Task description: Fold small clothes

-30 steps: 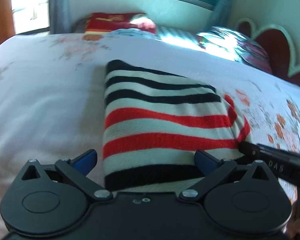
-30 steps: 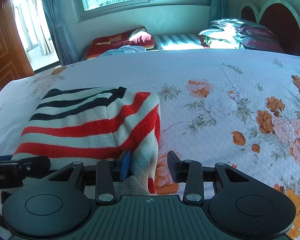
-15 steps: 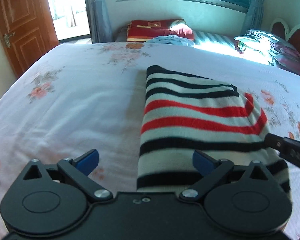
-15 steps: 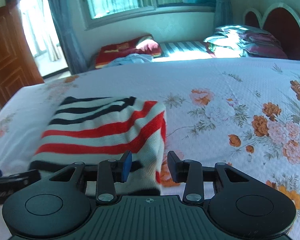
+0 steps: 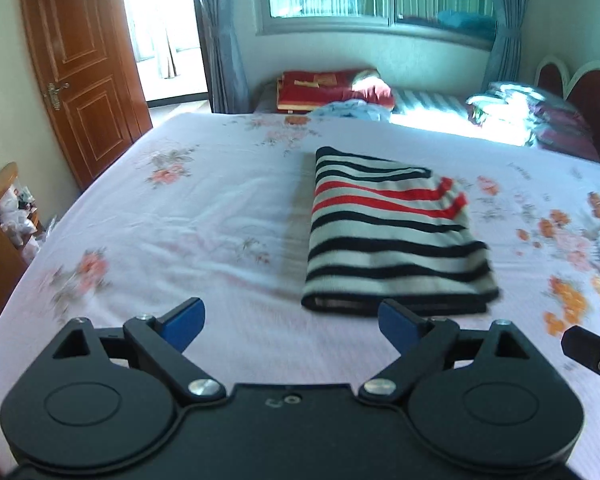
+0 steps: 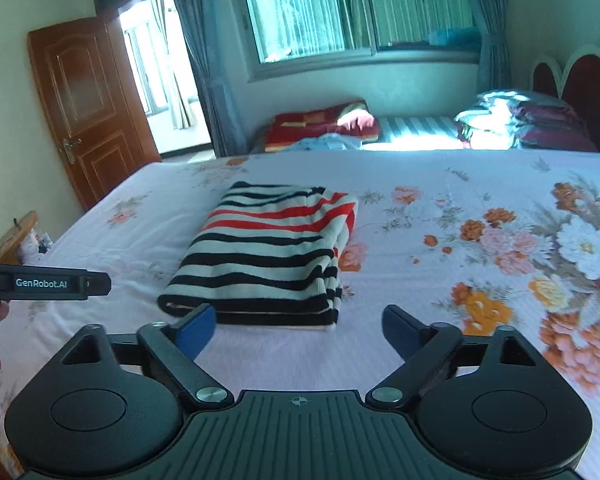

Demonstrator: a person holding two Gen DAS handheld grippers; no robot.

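A striped knit garment (image 5: 392, 236), black, white and red, lies folded into a neat rectangle on the floral bedsheet (image 5: 180, 220). It also shows in the right wrist view (image 6: 268, 252). My left gripper (image 5: 291, 326) is open and empty, held back from the garment's near edge. My right gripper (image 6: 298, 328) is open and empty too, just short of the garment's near edge. The left gripper's body (image 6: 44, 282) shows at the left of the right wrist view. The right gripper's edge (image 5: 592, 350) shows at the right of the left wrist view.
A second bed behind holds red folded bedding (image 6: 320, 124) and pillows (image 6: 516, 124). A wooden door (image 5: 80, 80) stands open at the left. A wooden bedside table (image 5: 0, 240) stands by the bed's left edge. A headboard (image 6: 580, 88) is at the far right.
Both grippers pulled back and up from the garment. The right gripper opened wide and let go of the garment's right edge. The garment now lies flat and free.
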